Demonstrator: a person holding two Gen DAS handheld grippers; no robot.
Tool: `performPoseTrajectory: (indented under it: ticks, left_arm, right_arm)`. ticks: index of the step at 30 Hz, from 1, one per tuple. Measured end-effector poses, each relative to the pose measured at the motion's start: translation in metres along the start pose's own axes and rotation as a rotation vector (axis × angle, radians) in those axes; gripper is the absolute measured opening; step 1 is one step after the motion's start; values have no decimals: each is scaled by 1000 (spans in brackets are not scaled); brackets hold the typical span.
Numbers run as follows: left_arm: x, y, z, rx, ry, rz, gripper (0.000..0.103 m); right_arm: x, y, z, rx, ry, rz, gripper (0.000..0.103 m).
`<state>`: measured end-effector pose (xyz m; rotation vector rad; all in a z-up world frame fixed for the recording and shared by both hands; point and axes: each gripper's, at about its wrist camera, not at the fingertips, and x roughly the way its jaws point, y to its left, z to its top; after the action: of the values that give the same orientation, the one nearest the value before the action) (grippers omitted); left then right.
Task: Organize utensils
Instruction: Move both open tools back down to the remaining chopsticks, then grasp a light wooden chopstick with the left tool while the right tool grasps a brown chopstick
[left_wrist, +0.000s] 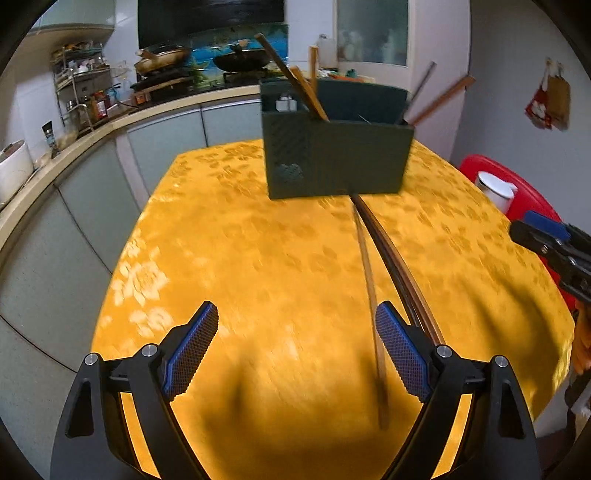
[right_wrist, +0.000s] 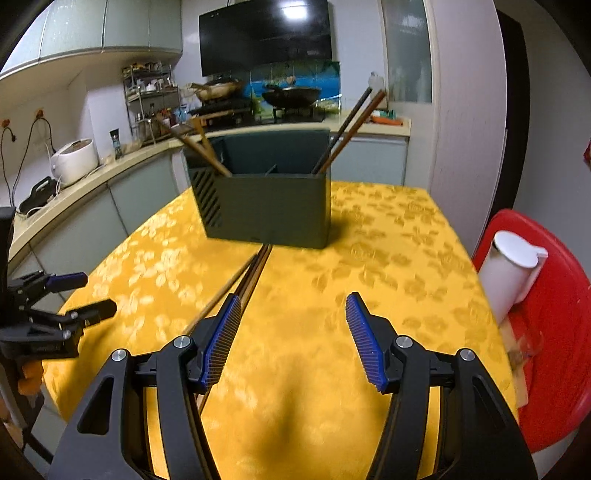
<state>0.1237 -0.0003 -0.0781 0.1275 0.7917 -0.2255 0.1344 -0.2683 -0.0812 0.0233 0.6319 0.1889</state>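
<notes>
Left claw (left_wrist: 295, 345) spread, tilted down over chopsticks (left_wrist: 373, 266), right claw (right_wrist: 293, 334) spread, empty

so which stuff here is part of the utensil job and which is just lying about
Part of the job:
- loose chopsticks on the table
- green holder
- chopsticks already in it

Just lying about:
- white jug
- red stool
- rice cooker
</notes>
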Motion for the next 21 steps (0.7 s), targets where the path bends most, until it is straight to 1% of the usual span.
performPoseTrajectory:
  ticks: [4, 5, 6, 8, 13, 14, 16, 21]
  left_arm:
    - [0, -10, -19, 6, 24, -28, 84]
    - [0, -14, -24, 12, 30, -35, 82]
    - [1, -17, -28, 18, 35, -40, 80]
    - [3, -23, -38, 33, 54, -58, 71]
    - [8, -30, -54, 22, 90, -114, 55]
    - [9, -31, -56, 23, 93, -117, 51]
    - [11, -35, -61, 29, 104, -123, 48]
    - [10, -42, -66, 73, 91, -92, 45]
  right_arm:
    - [0, 3, -10, -4, 17, 11, 57]
    - [0, 5, -13, -8, 23, 14, 57]
    - [0, 5, -15, -10, 24, 15, 57]
    - [0, 8, -21, -21, 29, 17, 57]
    - [0, 20, -39, -47, 58, 33, 57]
    - [1, 24, -43, -52, 66, 40, 57]
    - [1, 29, -50, -61, 77, 56, 57]
    - [8, 53, -70, -106, 113, 95, 57]
